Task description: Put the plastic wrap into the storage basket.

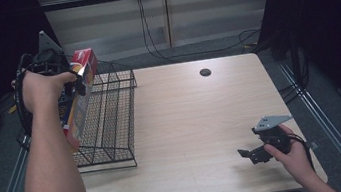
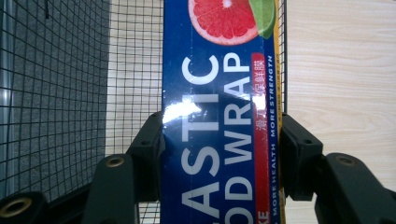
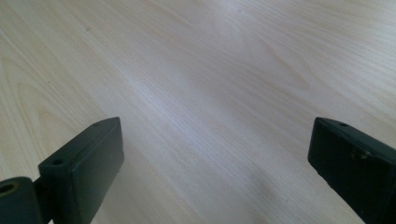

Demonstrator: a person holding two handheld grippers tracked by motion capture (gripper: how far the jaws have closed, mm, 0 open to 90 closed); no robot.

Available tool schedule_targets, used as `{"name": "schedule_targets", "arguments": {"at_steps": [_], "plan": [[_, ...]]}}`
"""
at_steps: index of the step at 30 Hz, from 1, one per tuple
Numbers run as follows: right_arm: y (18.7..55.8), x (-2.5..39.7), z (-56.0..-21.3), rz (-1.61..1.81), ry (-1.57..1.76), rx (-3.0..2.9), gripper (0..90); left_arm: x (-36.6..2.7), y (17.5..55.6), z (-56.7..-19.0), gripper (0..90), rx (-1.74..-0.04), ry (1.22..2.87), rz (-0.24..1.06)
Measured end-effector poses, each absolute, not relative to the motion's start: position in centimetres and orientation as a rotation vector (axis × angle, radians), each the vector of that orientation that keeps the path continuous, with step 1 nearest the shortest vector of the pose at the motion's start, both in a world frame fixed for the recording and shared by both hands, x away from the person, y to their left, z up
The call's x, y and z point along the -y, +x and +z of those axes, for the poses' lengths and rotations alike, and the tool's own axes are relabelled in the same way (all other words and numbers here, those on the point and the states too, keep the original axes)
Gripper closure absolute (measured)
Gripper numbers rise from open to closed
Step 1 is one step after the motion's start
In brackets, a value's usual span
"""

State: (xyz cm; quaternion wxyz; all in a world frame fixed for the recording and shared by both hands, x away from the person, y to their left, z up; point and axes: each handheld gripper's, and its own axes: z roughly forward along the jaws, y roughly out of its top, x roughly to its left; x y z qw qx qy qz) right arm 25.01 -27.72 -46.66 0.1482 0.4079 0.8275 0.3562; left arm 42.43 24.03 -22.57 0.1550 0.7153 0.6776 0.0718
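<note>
Blue plastic wrap box (image 2: 219, 121) pinched between left gripper (image 2: 222, 144) jaws | right gripper (image 3: 215, 154) jaws spread, empty

Pale wood-grain table (image 1: 197, 122), bare across the middle and right, with a small dark round hole (image 1: 205, 72) near the far edge. Beyond it, black cables (image 1: 145, 34) hanging down a light wall panel (image 1: 212, 14) onto grey floor (image 1: 192, 51). Metal rail (image 1: 324, 120) along the right side
</note>
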Motion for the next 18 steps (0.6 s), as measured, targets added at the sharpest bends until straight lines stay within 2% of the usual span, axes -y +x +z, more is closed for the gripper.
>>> {"name": "schedule_targets", "arguments": {"at_steps": [18], "plan": [[25.1, 27.5, -46.8, 1.017, 1.176, -2.384, 3.4, -26.2, 42.3, -22.5, 44.4, -1.979, 2.028, 0.228]]}}
